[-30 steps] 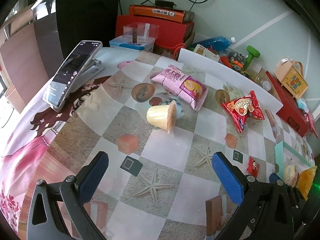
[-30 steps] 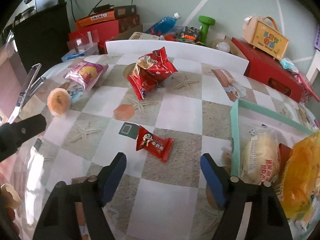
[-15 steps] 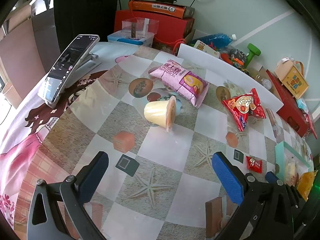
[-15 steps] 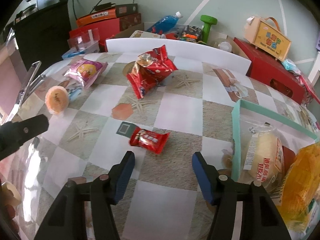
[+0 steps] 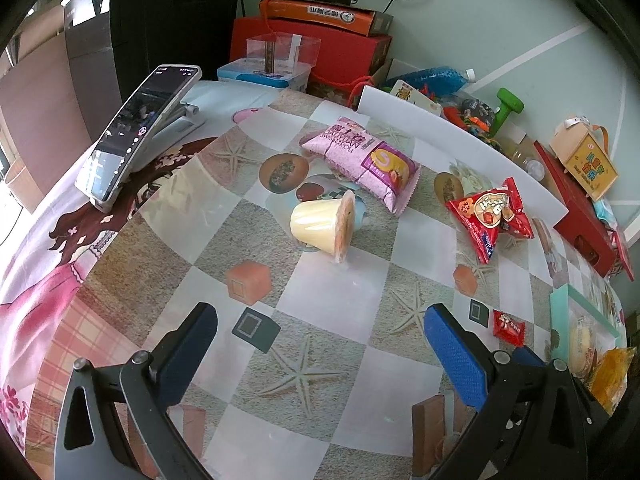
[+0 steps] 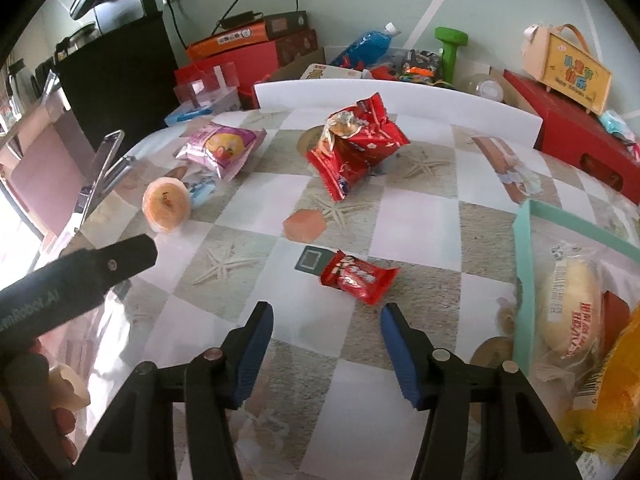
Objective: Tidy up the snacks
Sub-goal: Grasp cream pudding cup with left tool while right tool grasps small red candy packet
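Note:
A small red candy packet (image 6: 357, 278) lies on the checkered tablecloth just ahead of my open, empty right gripper (image 6: 326, 354); it also shows in the left wrist view (image 5: 508, 326). A teal tray (image 6: 524, 264) at the right holds a wrapped bun (image 6: 568, 312) and an orange bag (image 6: 612, 392). A yellow pudding cup (image 5: 324, 225) lies on its side ahead of my open, empty left gripper (image 5: 320, 354). A pink snack bag (image 5: 362, 160) and a red snack bag (image 5: 492, 216) lie farther back.
A phone on a stand (image 5: 136, 132) stands at the table's left edge. A white board (image 6: 396, 104) runs along the back. Behind it are red boxes (image 6: 576, 136), a green dumbbell (image 6: 450, 50), a blue bottle (image 6: 366, 48) and a clear box (image 5: 280, 56).
My right gripper has moved closer to the small red candy packet and its jaws have narrowed. The left gripper has drifted slightly back from the pudding cup.

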Demonstrator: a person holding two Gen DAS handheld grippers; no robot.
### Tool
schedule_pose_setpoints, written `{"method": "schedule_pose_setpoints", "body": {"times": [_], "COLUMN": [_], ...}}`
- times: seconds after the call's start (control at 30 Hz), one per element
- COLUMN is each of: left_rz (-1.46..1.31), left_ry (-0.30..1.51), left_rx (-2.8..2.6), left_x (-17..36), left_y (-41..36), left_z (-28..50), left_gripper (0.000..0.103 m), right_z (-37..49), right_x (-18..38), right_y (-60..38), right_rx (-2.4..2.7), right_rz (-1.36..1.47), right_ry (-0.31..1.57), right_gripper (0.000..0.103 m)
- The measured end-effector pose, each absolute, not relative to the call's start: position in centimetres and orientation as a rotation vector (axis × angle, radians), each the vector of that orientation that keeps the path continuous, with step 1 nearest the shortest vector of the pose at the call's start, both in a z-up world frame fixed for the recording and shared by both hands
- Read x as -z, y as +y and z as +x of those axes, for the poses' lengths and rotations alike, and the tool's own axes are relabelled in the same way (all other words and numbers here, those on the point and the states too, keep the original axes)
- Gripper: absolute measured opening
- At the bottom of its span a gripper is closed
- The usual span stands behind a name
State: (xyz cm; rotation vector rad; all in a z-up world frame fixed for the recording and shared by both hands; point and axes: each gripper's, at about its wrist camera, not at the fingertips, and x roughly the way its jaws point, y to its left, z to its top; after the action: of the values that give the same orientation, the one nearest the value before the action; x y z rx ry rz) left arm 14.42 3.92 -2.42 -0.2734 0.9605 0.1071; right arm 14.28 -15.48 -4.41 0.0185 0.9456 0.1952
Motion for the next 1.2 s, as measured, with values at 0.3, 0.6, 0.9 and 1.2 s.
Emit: {"method": "schedule_pose_setpoints", "body": {"times": [0.3, 0.6, 0.9, 1.2], "left_rz": [-0.291, -0.311, -0.338, -0.3], "left_ry": [0.962, 0.935, 0.85, 0.838], "left_rx": [-0.113, -0.123, -0.126, -0.107], "left_x": [2.7, 2.9, 2.1, 2.9], "left_y": [4.2, 5.0, 6.0, 5.6], "left_z": [14.6, 15.5, 17.6, 19.1], "left_gripper": [0.103, 0.103, 0.103, 0.103], "right_z": [15.0, 15.8, 17.1, 18.3], "right_x": [4.7, 4.9, 5.0, 5.0], "right_y": [-16.6, -16.1, -16.1, -15.9], "right_rx": [-0.129, -0.102, -0.076, -0.074], "right_rz": [0.039, -0.006, -0.03, -0.037], "right_ry": [0.94, 0.932, 0.919, 0.902], "right_gripper": [0.055, 0.044, 0.035, 0.035]}}
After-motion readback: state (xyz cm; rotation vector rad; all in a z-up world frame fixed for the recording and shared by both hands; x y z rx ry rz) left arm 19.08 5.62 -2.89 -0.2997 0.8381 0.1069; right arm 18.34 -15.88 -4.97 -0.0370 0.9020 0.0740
